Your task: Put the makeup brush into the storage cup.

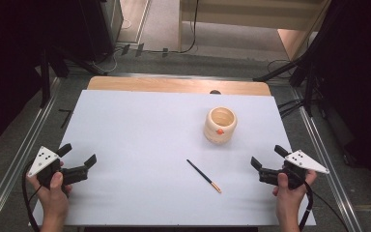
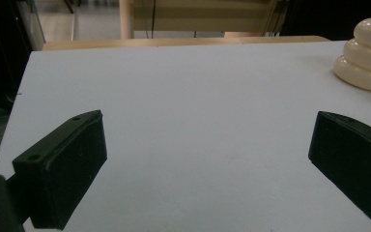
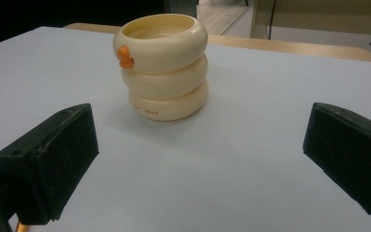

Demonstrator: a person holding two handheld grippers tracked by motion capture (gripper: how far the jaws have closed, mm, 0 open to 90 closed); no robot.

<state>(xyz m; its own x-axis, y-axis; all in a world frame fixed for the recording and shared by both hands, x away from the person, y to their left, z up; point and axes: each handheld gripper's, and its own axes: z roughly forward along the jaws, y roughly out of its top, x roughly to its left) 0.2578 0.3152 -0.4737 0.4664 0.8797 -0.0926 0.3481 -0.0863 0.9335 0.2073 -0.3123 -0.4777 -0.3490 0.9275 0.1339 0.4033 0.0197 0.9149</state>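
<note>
A cream holder (image 1: 220, 124) made of three stacked rings, with a small orange knob on its side, stands upright right of the white sheet's middle. A thin dark brush (image 1: 204, 176) with a copper end lies flat in front of it, nearer the person. My left gripper (image 1: 80, 153) hovers open at the sheet's left front, nothing between its jaws; in its own view (image 2: 207, 145) the holder (image 2: 367, 55) sits far off at the upper right. My right gripper (image 1: 267, 155) is open at the right front, facing the holder (image 3: 164, 67) from a short distance (image 3: 200, 145).
The white sheet (image 1: 140, 130) covers most of a wooden table (image 1: 178, 85), whose bare strip shows at the far edge. Metal rails (image 1: 24, 145) run along both sides. Dark stands and cables sit on the floor beyond.
</note>
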